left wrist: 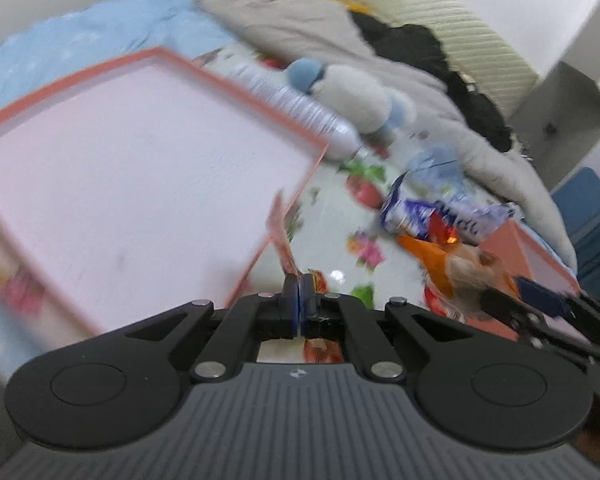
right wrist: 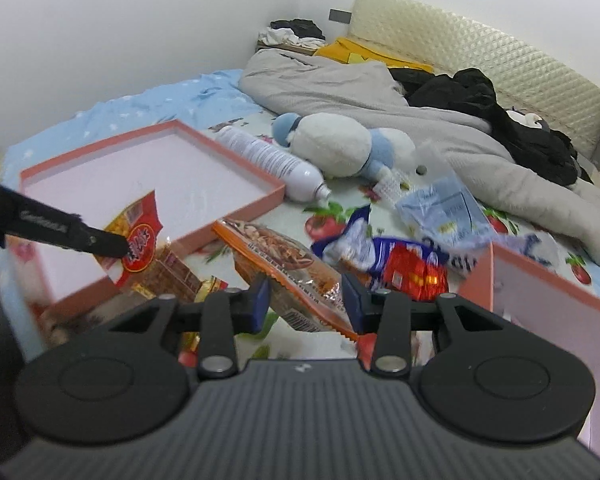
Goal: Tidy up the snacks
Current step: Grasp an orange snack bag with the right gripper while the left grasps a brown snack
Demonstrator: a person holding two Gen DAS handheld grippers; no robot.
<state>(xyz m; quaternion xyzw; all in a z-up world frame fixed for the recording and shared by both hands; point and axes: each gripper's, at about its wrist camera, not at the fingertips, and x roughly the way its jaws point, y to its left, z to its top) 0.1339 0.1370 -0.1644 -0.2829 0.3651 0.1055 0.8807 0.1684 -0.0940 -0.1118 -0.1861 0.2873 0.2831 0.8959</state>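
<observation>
My left gripper (left wrist: 300, 284) is shut on the edge of a red and yellow snack packet (left wrist: 280, 232), seen edge-on beside the corner of the shallow pink box (left wrist: 236, 84). In the right wrist view that left gripper (right wrist: 118, 246) holds the red packet (right wrist: 140, 236) over the pink box (right wrist: 236, 152). My right gripper (right wrist: 306, 292) is shut on an orange snack packet (right wrist: 284, 256), its blue pads pressing both sides. The left wrist view shows the right gripper (left wrist: 532, 300) with the orange packet (left wrist: 432, 256) lifted off the bed.
More packets lie on the fruit-print sheet: a blue and white one (right wrist: 356, 240), a red one (right wrist: 412, 272), a pale blue one (right wrist: 440, 208). A second pink box (right wrist: 540, 268) stands at right. A white bottle (right wrist: 276, 160), a plush toy (right wrist: 340, 144) and a grey blanket (right wrist: 340, 80) lie behind.
</observation>
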